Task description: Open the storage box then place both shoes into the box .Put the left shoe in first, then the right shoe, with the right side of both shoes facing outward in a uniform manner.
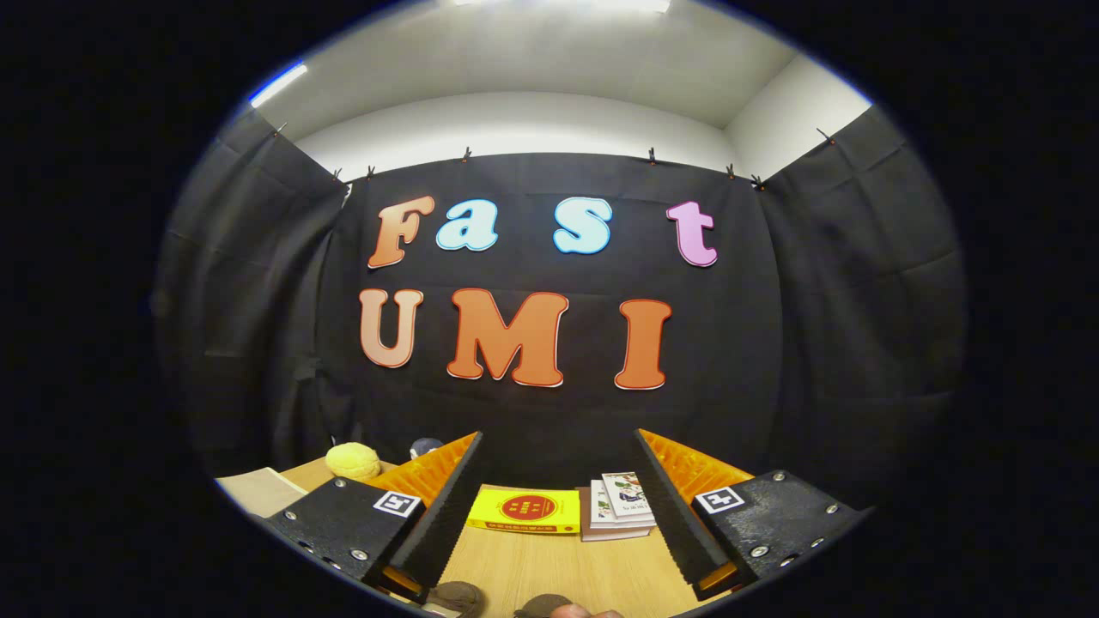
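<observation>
Black-cloth booth, white ceiling above, wooden table below. Cam is pitched high, so you're looking at the wall, not the work.

Step in hand, my read: nothing started yet, box not opened. Tilt down first and find the box + its lid edge before you commit. Come at the lid square, not at an angle.

Task items: can't see the box. Two dark rounded shapes just under the fingers, nearest you, may be the shoes, but too cut off to tell.

Beyond the fingers: yellow book, stack of books beside it, yellow plush off left by the wall.

Gripper: fingers wide apart, holding nothing, touching nothing. Table shows through the gap.
</observation>
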